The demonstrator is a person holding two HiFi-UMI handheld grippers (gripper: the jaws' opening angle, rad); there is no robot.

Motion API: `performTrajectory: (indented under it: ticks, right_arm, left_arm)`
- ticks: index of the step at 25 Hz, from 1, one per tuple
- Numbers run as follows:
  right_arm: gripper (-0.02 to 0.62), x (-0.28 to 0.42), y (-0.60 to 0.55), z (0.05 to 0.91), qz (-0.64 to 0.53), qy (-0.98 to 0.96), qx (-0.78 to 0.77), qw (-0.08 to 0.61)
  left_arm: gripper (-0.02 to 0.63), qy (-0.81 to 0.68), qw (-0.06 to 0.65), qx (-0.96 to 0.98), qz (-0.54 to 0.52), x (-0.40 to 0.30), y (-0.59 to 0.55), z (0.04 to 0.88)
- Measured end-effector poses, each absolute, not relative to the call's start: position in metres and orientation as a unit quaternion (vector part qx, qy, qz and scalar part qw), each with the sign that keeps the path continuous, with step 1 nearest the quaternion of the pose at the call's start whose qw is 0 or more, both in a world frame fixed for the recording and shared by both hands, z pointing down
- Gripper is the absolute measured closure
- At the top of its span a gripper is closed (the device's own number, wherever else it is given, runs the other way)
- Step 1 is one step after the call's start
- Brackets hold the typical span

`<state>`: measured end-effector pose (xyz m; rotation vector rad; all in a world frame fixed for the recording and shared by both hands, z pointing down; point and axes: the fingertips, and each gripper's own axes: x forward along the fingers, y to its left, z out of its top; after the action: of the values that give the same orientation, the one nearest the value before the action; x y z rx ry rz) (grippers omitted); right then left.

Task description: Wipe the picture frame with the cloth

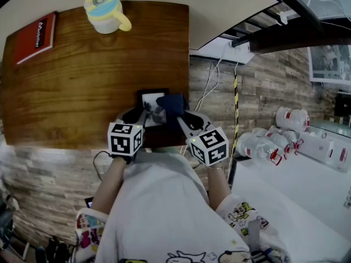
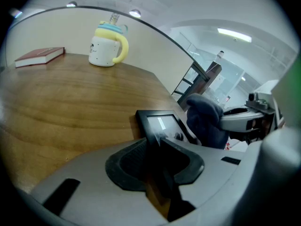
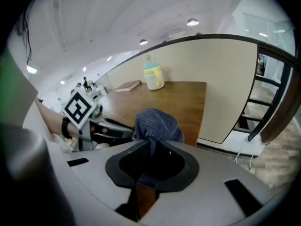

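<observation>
A small black picture frame [image 1: 151,106] stands tilted near the front edge of the wooden table [image 1: 82,86]. My left gripper [image 1: 143,117] is shut on the frame's near left edge; in the left gripper view the frame [image 2: 162,122] sticks out from between the jaws. My right gripper [image 1: 181,115] is shut on a bunched dark blue cloth [image 1: 171,103]. The cloth [image 2: 205,120] sits at the frame's right side, and I cannot tell whether it touches the glass. In the right gripper view the cloth [image 3: 155,123] bulges out above the jaws and hides the frame.
A yellow and blue sippy cup [image 1: 105,12] and a red book [image 1: 35,37] stand at the table's far end. The table's right edge [image 1: 188,64] drops to a stone-look floor with cables [image 1: 211,86]. White bottles [image 1: 274,141] lie at the right.
</observation>
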<state>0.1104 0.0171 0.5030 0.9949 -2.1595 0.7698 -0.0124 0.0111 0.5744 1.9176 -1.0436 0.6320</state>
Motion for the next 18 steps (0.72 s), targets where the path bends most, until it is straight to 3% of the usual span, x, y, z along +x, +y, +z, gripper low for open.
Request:
performTrajectory:
  ticks: [7, 18]
  right_arm:
    - [0.549, 0.067, 0.037, 0.493, 0.388, -0.825, 0.356, 0.203]
    - [0.549, 0.015, 0.066, 0.534, 0.488, -0.798, 0.310, 0.170]
  left_arm:
    - [0.520, -0.415, 0.421, 0.766, 0.251, -0.013, 0.010, 0.575]
    - [0.520, -0.412, 0.428, 0.765, 0.249, -0.014, 0.010, 0.572]
